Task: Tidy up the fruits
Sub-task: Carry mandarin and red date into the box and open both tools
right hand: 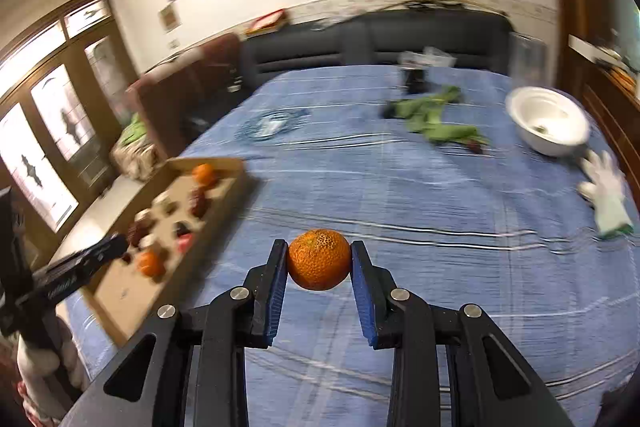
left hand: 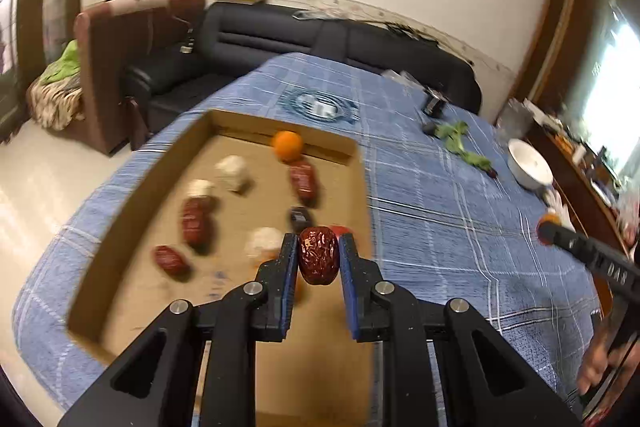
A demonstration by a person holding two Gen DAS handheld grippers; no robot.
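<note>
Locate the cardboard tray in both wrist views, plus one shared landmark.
Left wrist: the cardboard tray fills the centre-left, behind the left gripper, which holds a red date over it.
Right wrist: the tray lies at the left edge, small and blurred, with the left gripper's fingers reaching over it.
Shared landmark: the white bowl on the blue cloth, to the right in both views.

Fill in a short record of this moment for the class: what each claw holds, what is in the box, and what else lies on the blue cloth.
left claw: shut on a red date, above the cardboard box
right claw: shut on an orange, above the blue cloth
box contents: another orange, red dates, pale pieces, blurred
cloth, far side: white bowl, green leaves, white glove
</note>
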